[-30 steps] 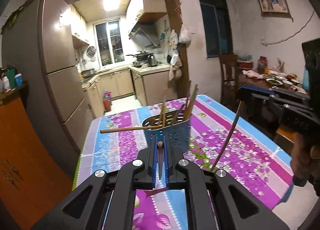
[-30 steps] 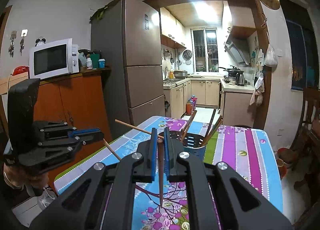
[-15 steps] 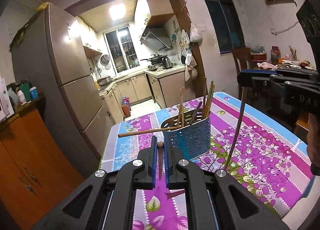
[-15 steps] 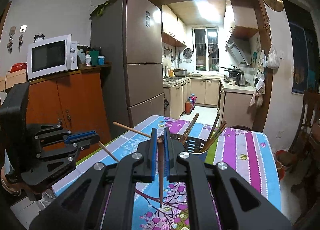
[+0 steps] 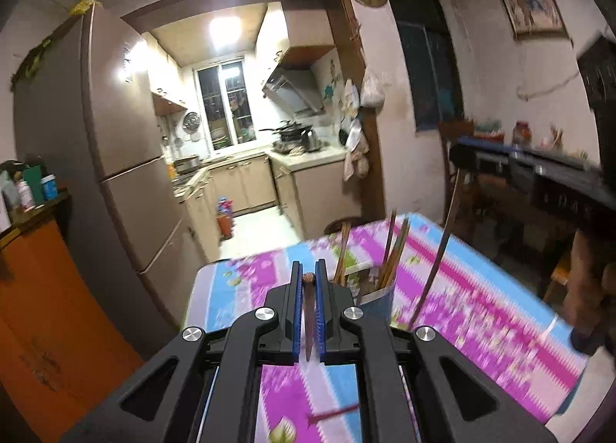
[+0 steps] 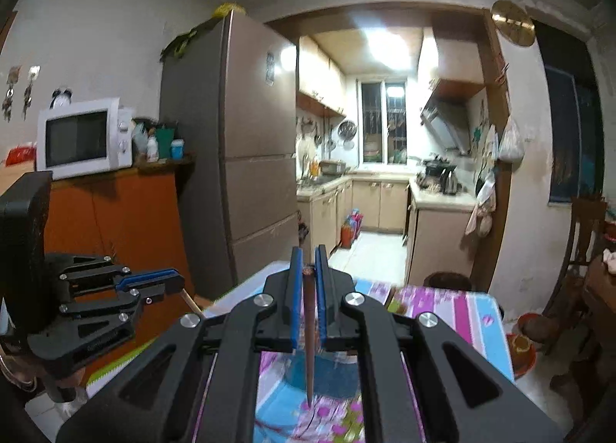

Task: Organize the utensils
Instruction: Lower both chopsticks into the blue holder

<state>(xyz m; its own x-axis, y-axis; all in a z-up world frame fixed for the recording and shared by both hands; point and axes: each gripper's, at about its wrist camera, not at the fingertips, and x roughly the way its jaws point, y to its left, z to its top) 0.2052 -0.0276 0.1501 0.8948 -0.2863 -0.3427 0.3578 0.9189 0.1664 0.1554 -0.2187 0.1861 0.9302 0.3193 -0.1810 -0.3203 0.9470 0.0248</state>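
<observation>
My left gripper [image 5: 308, 276] is shut on a wooden chopstick [image 5: 309, 321] that hangs down between its blue pads. My right gripper [image 6: 307, 269] is shut on another wooden chopstick [image 6: 309, 343], also seen hanging at the right of the left wrist view [image 5: 439, 246]. A blue perforated utensil holder [image 5: 375, 298] with several chopsticks stands on the flowered tablecloth [image 5: 481, 308], just right of my left gripper. In the right wrist view the holder [image 6: 327, 370] lies below the gripper, mostly hidden. The left gripper also shows at that view's left [image 6: 154, 285].
A tall fridge [image 5: 115, 158] and an orange cabinet [image 5: 34, 308] stand left of the table. A microwave [image 6: 82, 137] sits on the cabinet. A kitchen doorway lies ahead. A wooden chair [image 6: 577, 246] and a side table stand at the right.
Both grippers have risen and tilted up with their chopsticks. The holder has dropped lower in both views, under the grippers. The left chopstick no longer shows crosswise over the holder.
</observation>
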